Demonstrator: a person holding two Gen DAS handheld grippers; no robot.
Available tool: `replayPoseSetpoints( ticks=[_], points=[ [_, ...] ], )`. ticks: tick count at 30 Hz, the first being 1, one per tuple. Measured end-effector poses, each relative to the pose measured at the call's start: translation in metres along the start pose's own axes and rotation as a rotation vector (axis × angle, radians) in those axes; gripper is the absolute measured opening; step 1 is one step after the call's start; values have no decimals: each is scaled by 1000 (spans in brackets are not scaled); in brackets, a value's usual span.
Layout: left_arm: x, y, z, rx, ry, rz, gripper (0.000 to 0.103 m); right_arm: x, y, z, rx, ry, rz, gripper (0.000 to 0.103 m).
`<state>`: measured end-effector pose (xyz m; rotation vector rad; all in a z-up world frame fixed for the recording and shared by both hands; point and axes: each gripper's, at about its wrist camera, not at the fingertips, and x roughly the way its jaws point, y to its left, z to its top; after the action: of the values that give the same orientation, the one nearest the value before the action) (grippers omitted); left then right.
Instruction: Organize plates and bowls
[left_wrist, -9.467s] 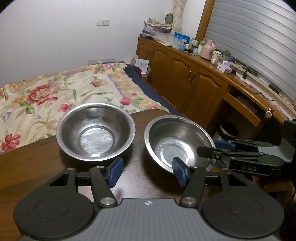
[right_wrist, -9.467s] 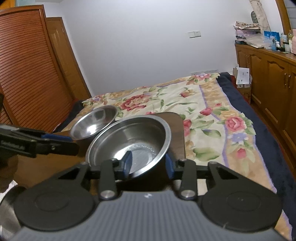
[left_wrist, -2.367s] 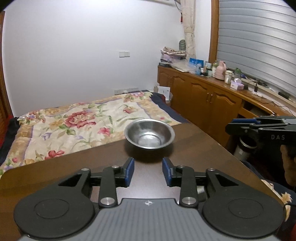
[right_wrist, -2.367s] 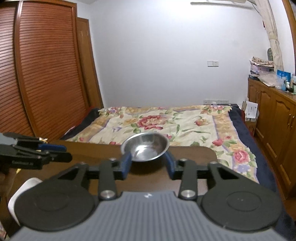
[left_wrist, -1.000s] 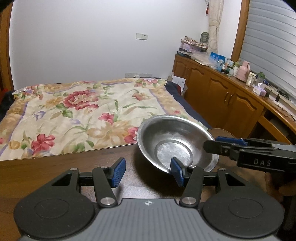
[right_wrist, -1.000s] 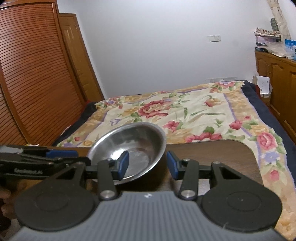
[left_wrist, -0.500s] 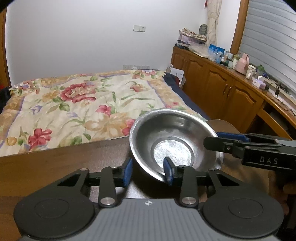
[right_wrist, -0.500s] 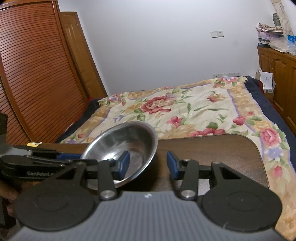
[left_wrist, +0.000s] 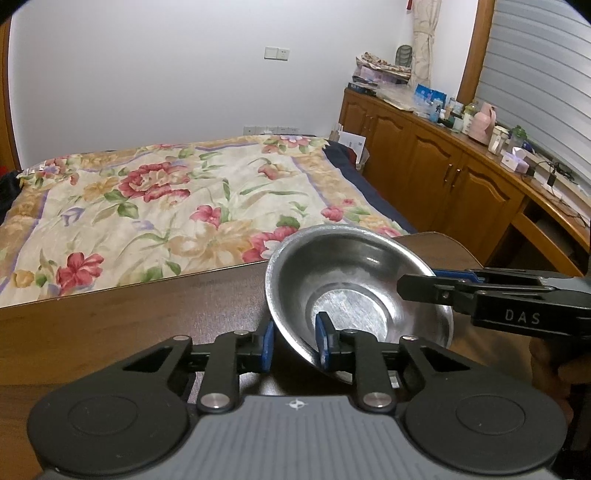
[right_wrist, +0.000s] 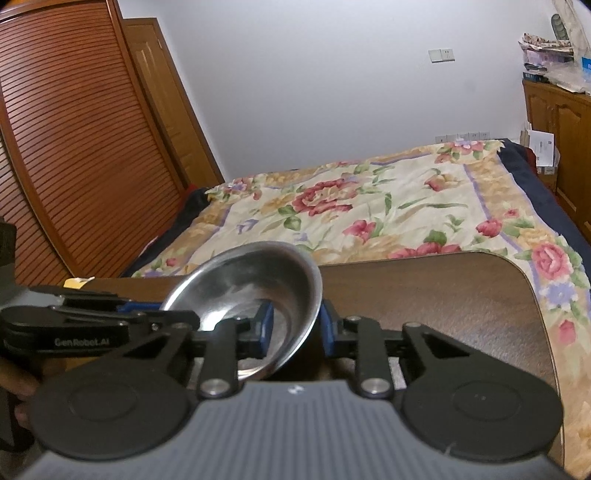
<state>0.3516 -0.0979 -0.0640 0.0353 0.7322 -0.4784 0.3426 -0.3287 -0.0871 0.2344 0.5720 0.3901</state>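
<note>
Holding: one steel bowl (left_wrist: 369, 280), shared between two hand-held grippers over a dark wooden table (left_wrist: 129, 314).

Item 1, bowl. Round, plain, shiny inside with a flat base. It sits tilted, not level, near the far right corner of the table, close to the edge that faces the bed (left_wrist: 166, 206). Whether its underside touches the table cannot be told from either view.

Item 2, left gripper (left_wrist: 293, 343). Its jaws straddle the near wall of the bowl, one blue pad (left_wrist: 266, 347) outside the wall and the other inside the bowl. The gap between them is narrow and they appear to pinch the wall.

Item 3, right gripper (right_wrist: 295, 326). Set on the opposite side of the bowl. Its jaws also straddle the wall, the left pad inside the bowl and the right pad outside, and appear to pinch it. In the left wrist view its black fingers lie along the right rim of the bowl; in the right wrist view the fingers of the left gripper lie along the left rim.

Item 4, surroundings. The bed has a floral cover and stands just beyond the table. Wooden cabinets (left_wrist: 424, 173) run along the right wall with bottles and boxes on top. A slatted wardrobe (right_wrist: 74, 147) stands to the left. Part of a hand shows behind each gripper at the frame edges.
</note>
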Motion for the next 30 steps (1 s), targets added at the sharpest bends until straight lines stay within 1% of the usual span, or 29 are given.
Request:
replayPoseSetpoints(
  ticks=[2,3,5,8,10,13,21,30],
  points=[
    [0,0,1,-3,-2,0,25,1,0,-1,-1,4,-4,25],
    [0,0,1,-2,-1,-1,25,1,0,0,-5,9,-11,22],
    [0,0,0,-1,-1,2,24,2,3,-1,-23,14,-23,22],
    [-1,-1,0,1,-3,3,23,2,1,-2,-15,15,-19,20],
    [-3,-2,-1,1,-4,4,23,1,-1,-1,-5,13,-15,16],
    [-3,-2,-1,2,-5,3,21,-1,-4,0,13,7,-3,14],
    [-21,-10,0,13,-29,-1,21,-8,-2,3,24,-12,6,14],
    [-35,-16,5,34,-52,-7,20,-20,5,6,8,-26,-8,14]
  ],
)
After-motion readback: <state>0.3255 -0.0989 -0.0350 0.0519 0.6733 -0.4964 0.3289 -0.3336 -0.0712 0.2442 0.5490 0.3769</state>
